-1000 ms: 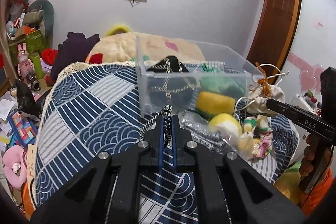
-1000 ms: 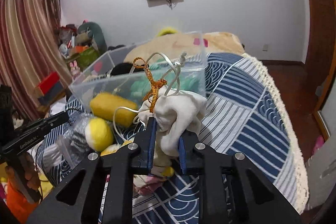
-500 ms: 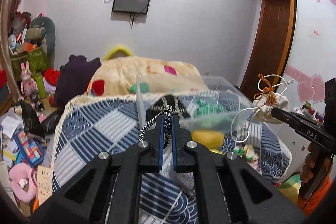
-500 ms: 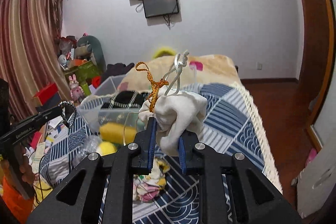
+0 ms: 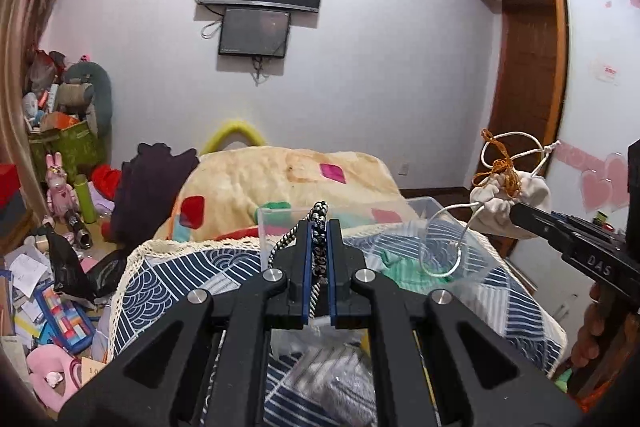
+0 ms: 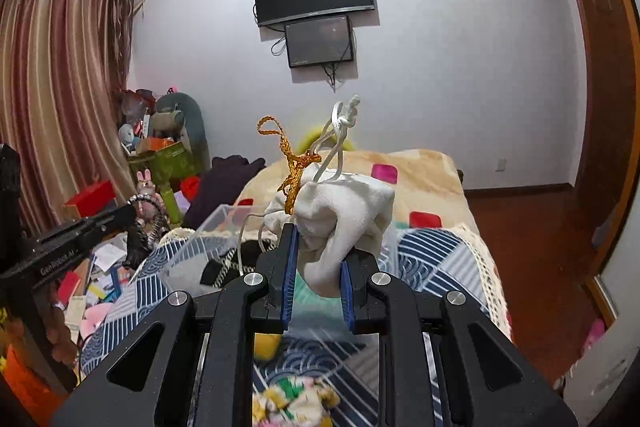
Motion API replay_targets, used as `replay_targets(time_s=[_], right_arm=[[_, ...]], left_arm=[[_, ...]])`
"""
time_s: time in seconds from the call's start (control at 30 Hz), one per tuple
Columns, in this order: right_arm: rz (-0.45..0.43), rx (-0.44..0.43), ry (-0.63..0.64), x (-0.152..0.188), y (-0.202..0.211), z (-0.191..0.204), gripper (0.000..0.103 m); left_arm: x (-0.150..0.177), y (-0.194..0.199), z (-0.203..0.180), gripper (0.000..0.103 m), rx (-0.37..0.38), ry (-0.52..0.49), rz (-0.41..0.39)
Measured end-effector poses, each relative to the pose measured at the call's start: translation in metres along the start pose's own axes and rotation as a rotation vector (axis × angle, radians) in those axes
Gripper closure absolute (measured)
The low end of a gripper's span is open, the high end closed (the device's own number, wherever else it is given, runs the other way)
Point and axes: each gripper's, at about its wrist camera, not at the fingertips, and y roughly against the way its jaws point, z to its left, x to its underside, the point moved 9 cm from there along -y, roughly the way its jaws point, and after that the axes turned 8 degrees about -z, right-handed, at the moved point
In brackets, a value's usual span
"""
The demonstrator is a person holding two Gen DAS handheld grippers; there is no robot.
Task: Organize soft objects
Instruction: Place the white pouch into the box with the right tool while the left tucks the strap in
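My left gripper [image 5: 319, 227] is shut on a black-and-white braided cord [image 5: 319, 247], held up above the bed; the gripper also shows in the right wrist view [image 6: 134, 215]. My right gripper [image 6: 316, 251] is shut on a white drawstring pouch [image 6: 344, 211] with an orange cord [image 6: 292, 163] and white strings; the pouch also shows in the left wrist view [image 5: 508, 203]. A clear plastic bin [image 5: 440, 247] with soft things inside sits on the blue patterned bedspread [image 5: 180, 279], below both grippers.
A beige blanket [image 5: 288, 183] lies behind the bin. A yellow soft ball [image 6: 266, 345] and a floral cloth [image 6: 296, 403] lie on the bedspread near me. Clutter covers the floor at left [image 5: 36, 291]. A wooden door [image 5: 528, 99] stands at right.
Both grippers have risen well above the bed, each carrying its load. The bin and the soft things on the bedspread have dropped low in both views.
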Motion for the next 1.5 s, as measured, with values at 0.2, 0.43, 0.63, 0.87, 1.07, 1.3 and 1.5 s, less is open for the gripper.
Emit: replay_targets(time_s=[0.2, 0.43, 0.63, 0.87, 1.07, 1.3, 1.5], right_arm=[[0.042, -0.022, -0.017, 0.007, -0.026, 0.008, 0.086], [0.133, -0.044, -0.010, 0.030, -0.053, 0.017, 0.086], [0.216, -0.060, 0.004, 0.052, -0.068, 0.022, 0.086], [0.275, -0.059, 0.012, 0.065, -0.074, 0.022, 0.082], [0.265, -0.040, 0.032, 0.059, -0.066, 0.019, 0.064], [0.213, -0.011, 0.043, 0.045, -0.046, 0.006, 0.053], [0.149, -0.008, 0.047, 0.027, -0.024, 0.005, 0.040]], left_arm=[[0.017, -0.028, -0.004, 0.097, -0.007, -0.024, 0.057], [0.038, -0.059, -0.014, 0.097, 0.034, -0.025, 0.149], [0.057, -0.077, -0.026, 0.097, 0.048, -0.063, 0.216], [0.071, -0.081, -0.037, 0.097, 0.085, -0.086, 0.259], [0.069, -0.076, -0.039, 0.089, 0.097, -0.068, 0.270], [0.050, -0.049, -0.039, 0.080, 0.107, -0.049, 0.210], [0.037, -0.019, -0.039, 0.046, 0.116, -0.038, 0.152]])
